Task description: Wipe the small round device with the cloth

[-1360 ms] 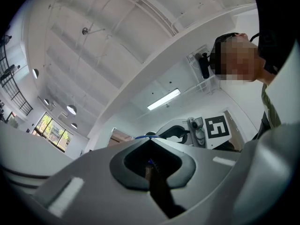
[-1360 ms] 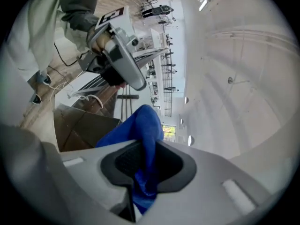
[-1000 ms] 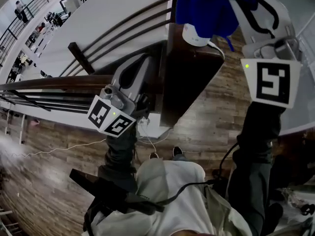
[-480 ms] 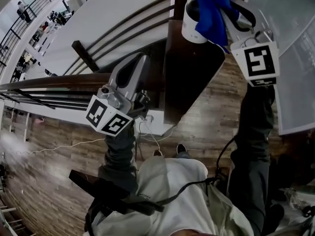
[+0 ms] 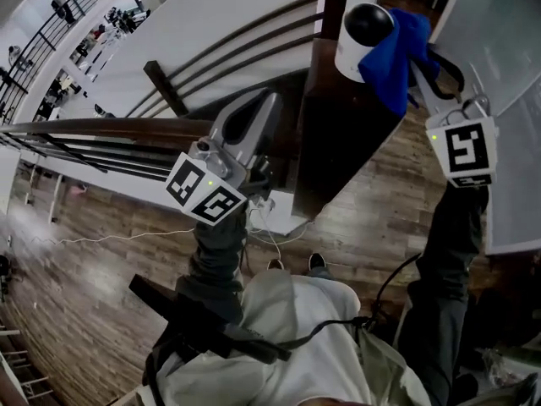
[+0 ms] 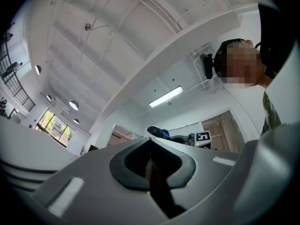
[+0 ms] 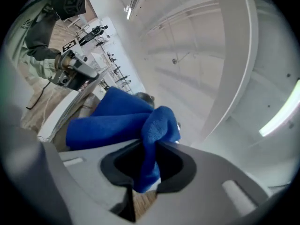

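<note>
The right gripper (image 5: 412, 56) is clamped on the blue cloth (image 5: 390, 57). In the right gripper view its jaws pinch one fold of the cloth (image 7: 123, 122), and the rest bunches up just ahead of them. The device (image 5: 362, 32), a white round body with a black domed top, stands directly ahead of these jaws on top of a dark wooden post (image 5: 338, 121). The cloth lies against the side of the device nearest the gripper and hangs down past its base. In the right gripper view only the dark top of the device (image 7: 144, 97) peeks over the cloth.

The left gripper (image 5: 264, 104) hangs well apart from the device, lower than the right gripper and to its left, above the railing (image 5: 101, 127). In the left gripper view the left gripper (image 6: 151, 165) has its jaws pressed together with nothing between them. Far ahead of those jaws the device (image 6: 153, 131) and the cloth (image 6: 164, 134) appear small.
</note>
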